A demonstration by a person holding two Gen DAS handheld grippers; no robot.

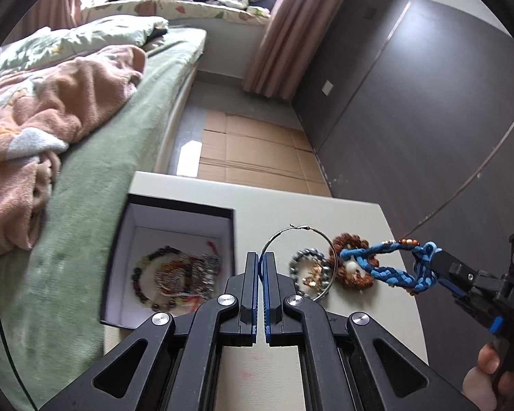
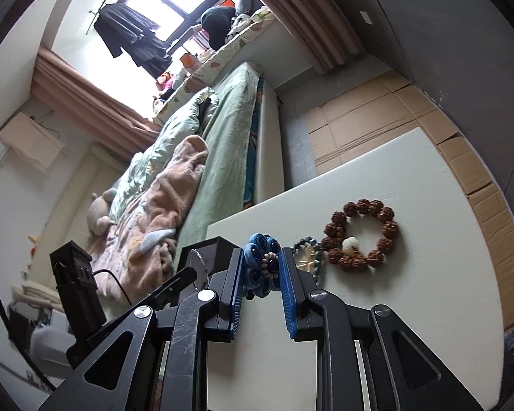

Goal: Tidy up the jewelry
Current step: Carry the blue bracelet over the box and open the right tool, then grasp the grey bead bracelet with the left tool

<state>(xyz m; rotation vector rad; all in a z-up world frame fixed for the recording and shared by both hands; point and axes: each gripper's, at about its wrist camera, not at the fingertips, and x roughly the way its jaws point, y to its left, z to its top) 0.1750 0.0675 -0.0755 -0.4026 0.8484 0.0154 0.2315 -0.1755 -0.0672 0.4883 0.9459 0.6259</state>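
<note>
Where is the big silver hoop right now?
In the left wrist view, the silver hoop is pinched in the left gripper, between the box and the bracelets on the table.

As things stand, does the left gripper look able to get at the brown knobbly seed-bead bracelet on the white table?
Probably not directly. The left gripper is shut on a thin silver hoop, and the blue braided cord bracelet held by the right gripper hangs across the brown seed-bead bracelet.

I see blue braided bracelet, brown knobbly bead bracelet with one white bead, grey-blue bead bracelet, silver hoop. Box black outside, white inside, multicoloured beads within. Table cream. Bedsheet pale green, blanket pink.
</note>
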